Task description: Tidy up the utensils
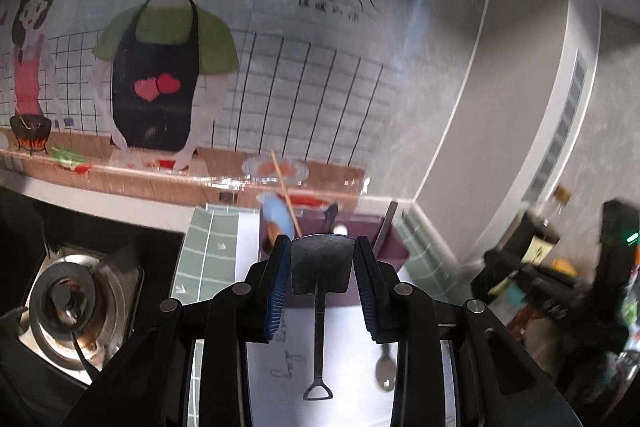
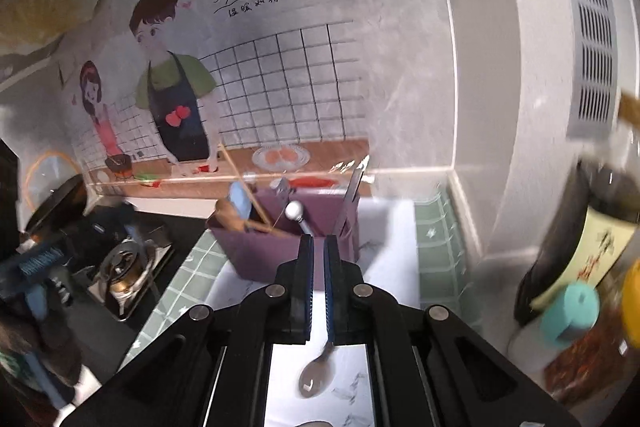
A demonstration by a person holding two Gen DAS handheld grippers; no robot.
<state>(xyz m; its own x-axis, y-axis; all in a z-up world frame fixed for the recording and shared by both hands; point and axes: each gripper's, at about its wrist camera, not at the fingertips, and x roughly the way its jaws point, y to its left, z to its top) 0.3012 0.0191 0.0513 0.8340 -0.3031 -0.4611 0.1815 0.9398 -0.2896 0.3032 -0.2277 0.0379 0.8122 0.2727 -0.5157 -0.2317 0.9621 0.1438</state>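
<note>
The left gripper (image 1: 323, 269) jaws pinch a dark shovel-shaped metal spoon (image 1: 320, 291) by its blade at lower centre. The right gripper (image 2: 316, 283) jaws are pressed together on a silver metal spoon (image 2: 318, 375). Either thin grip could slip on the way to the purple utensil box (image 2: 280, 255).

Shovel-shaped spoon (image 1: 322, 267) — blade up, gripped

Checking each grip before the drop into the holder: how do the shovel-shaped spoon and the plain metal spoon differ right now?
The shovel-shaped spoon is dark with a flat square blade; the metal spoon is shiny with an oval bowl. The shovel spoon sits blade-up between the left tongs, handle hanging; the metal spoon hangs bowl-down from the right tongs, pinched by its handle. Left jaws stand wide, right jaws nearly together. Both are lifted off the counter.
</note>
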